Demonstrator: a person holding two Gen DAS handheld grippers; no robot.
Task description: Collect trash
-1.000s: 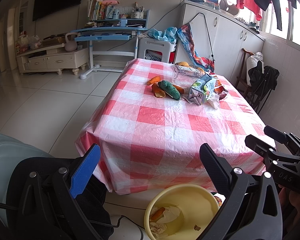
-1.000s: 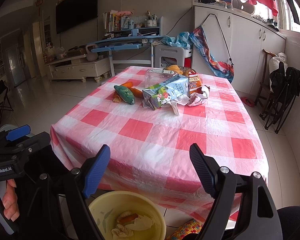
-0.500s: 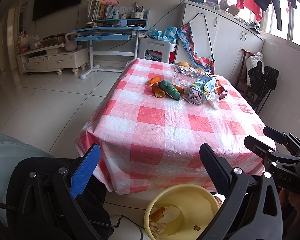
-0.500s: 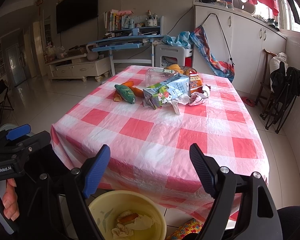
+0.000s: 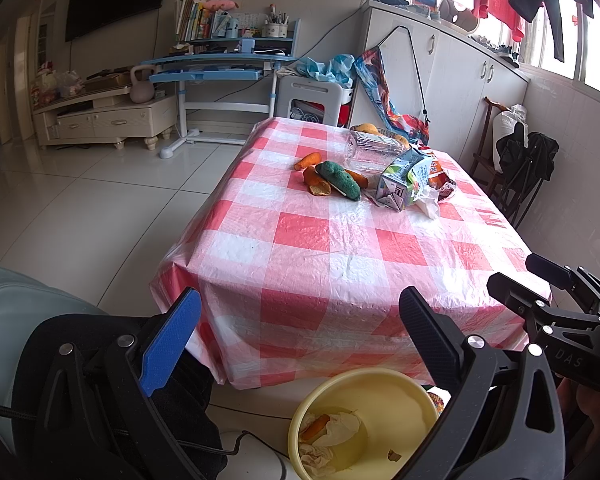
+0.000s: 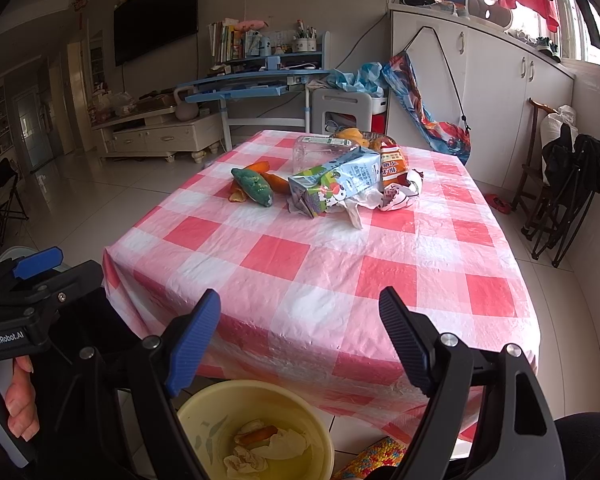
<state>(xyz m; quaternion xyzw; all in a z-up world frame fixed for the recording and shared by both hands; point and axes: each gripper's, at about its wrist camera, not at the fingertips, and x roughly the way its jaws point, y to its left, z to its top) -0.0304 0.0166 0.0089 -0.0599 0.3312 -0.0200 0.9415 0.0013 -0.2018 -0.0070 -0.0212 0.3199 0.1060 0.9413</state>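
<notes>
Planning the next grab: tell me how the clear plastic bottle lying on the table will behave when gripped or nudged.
The clear plastic bottle lies on its side, so a nudge would probably roll it. It looks empty, so likely light. Its thin clear wall may buckle or slip when the fingers close on it.

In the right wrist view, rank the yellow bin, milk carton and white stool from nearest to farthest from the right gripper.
1. Yellow bin, just below the right gripper.
2. Milk carton, mid-table.
3. White stool, past the table's far end.
</notes>
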